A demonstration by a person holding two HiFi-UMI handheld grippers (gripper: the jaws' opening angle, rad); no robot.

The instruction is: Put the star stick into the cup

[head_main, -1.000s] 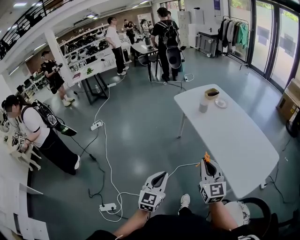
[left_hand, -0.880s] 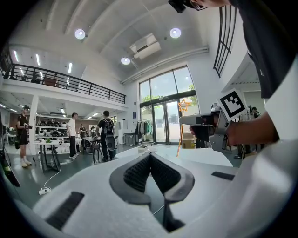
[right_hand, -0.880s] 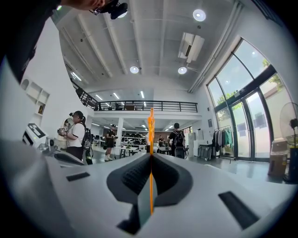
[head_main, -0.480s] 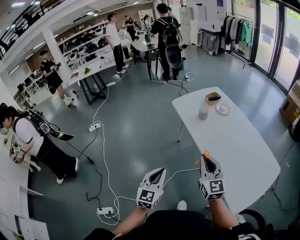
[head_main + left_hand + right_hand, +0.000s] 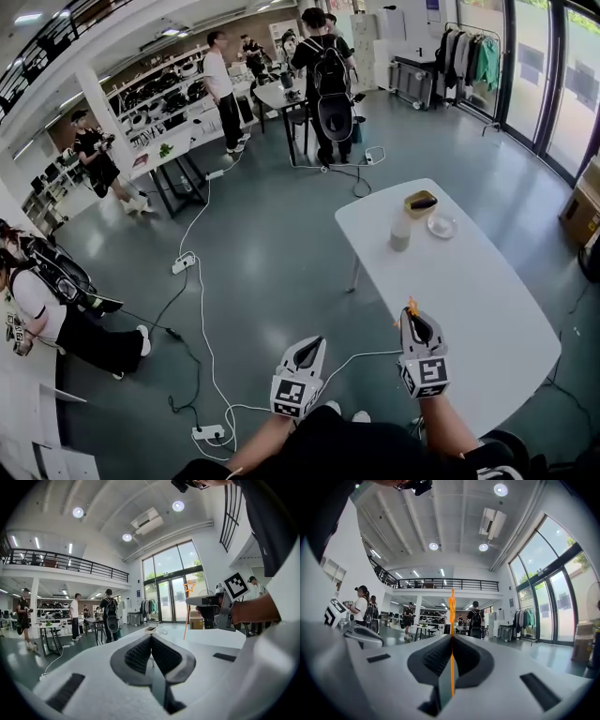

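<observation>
Low in the frame the right gripper [image 5: 413, 322] pinches the star stick [image 5: 412, 307] upright, the left gripper [image 5: 310, 348] beside it closed on nothing; the cup [image 5: 400, 232] sits far up the table [image 5: 473, 300], where a swaying tip might topple it.

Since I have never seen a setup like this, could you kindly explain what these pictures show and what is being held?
There is no robot here: a person holds a two-jaw tool in each hand. The head view comes from a camera on the person's head, looking down. The other two cameras ride on the tools and look along their jaws. The left tool is shut and empty. The right tool is shut on the star stick, a thin orange rod that stands upright. Ahead is a white table. At its far end stand a cup, a small dish and a tan box.
</observation>
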